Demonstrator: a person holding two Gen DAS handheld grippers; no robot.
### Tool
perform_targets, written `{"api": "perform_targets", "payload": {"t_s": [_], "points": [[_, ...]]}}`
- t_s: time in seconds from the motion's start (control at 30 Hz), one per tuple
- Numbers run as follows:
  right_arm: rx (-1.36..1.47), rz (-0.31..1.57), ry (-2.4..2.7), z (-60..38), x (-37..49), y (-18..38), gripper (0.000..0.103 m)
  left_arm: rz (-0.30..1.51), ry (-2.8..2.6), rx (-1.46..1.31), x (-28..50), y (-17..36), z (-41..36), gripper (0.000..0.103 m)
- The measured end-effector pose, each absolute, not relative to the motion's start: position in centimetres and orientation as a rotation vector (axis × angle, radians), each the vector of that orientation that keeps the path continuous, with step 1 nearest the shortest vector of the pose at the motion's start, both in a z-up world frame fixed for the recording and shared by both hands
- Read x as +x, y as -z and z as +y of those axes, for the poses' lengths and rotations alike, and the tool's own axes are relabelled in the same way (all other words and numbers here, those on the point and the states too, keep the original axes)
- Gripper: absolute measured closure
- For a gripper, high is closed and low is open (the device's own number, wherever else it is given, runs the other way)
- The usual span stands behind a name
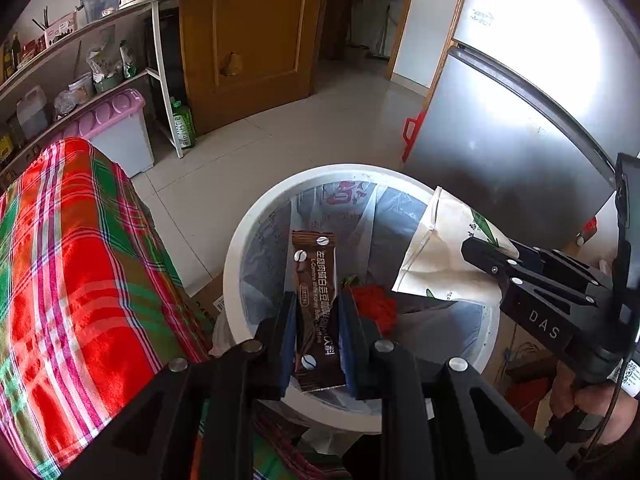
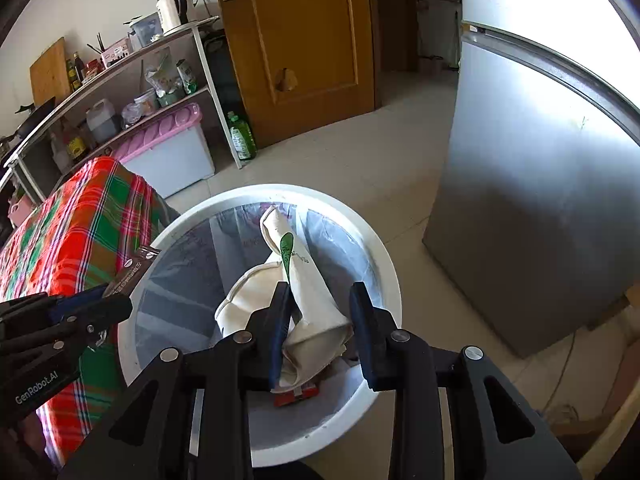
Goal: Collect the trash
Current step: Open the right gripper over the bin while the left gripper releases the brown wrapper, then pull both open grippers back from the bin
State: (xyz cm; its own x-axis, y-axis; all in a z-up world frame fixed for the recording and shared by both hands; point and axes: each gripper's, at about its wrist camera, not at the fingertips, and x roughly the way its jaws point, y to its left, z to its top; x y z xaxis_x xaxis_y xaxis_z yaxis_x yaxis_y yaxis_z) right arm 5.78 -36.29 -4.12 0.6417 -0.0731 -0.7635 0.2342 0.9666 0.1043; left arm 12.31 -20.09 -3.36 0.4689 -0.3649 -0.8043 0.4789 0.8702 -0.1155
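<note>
- left wrist: left gripper (image 1: 318,316) clenched the brown coffee sachet (image 1: 316,300) over the white bin (image 1: 240,248), poised for dropping.
- right wrist: right gripper (image 2: 320,320) hung over the bin; cream pouch (image 2: 308,300) between its jaws, grip looked loose, can't tell if pinched.

Coffee sachet (image 1: 316,312) lower print hidden by left fingers (image 1: 289,336). Bin (image 2: 384,264) bottom masked by cream bag (image 2: 308,300). Shelf labels too small to read.

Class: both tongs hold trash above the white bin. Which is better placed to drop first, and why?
Left tongs: their brown coffee sachet hangs inside the white bin rim; the cream bag juts beyond it.
</note>
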Motion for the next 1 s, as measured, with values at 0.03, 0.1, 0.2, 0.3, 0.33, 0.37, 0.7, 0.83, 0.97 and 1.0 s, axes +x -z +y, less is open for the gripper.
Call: {"api": "perform_targets", "payload": {"t_s": [0.03, 0.1, 0.2, 0.3, 0.33, 0.37, 0.7, 0.83, 0.97, 1.0], "points": [[0.198, 0.869, 0.176, -36.4, 5.8, 4.3, 0.071, 0.959, 0.522, 0.132, 12.3, 3.5, -20.2, 0.081], [0.195, 0.889, 0.177, -36.5, 6.0, 4.7, 0.070, 0.977, 0.537, 0.124, 12.3, 3.9, -20.4, 0.080], [0.193, 0.898, 0.181, -36.6, 6.0, 5.0, 0.067, 0.981, 0.527, 0.130, 12.3, 4.0, -20.5, 0.068], [0.190, 0.895, 0.185, -36.6, 6.0, 5.0, 0.053, 0.970, 0.521, 0.131, 12.2, 3.7, -20.4, 0.056], [0.194, 0.892, 0.184, -36.6, 5.9, 5.0, 0.052, 0.966, 0.517, 0.131, 12.2, 3.7, -20.3, 0.052], [0.200, 0.893, 0.182, -36.7, 5.9, 5.0, 0.052, 0.964, 0.516, 0.125, 12.2, 3.5, -20.2, 0.052], [0.174, 0.847, 0.192, -34.6, 4.6, 3.2, 0.052, 0.902, 0.483, 0.100, 10.9, 2.0, -18.3, 0.041], [0.165, 0.802, 0.197, -33.2, 3.1, 2.0, 0.052, 0.861, 0.480, 0.087, 9.6, 0.7, -17.0, 0.039], [0.149, 0.773, 0.208, -31.6, 1.3, 0.8, 0.052, 0.816, 0.445, 0.066, 8.3, -0.6, -15.2, 0.034], [0.144, 0.763, 0.210, -31.1, 0.8, 0.5, 0.052, 0.802, 0.434, 0.062, 8.0, -0.9, -14.7, 0.032]]}}
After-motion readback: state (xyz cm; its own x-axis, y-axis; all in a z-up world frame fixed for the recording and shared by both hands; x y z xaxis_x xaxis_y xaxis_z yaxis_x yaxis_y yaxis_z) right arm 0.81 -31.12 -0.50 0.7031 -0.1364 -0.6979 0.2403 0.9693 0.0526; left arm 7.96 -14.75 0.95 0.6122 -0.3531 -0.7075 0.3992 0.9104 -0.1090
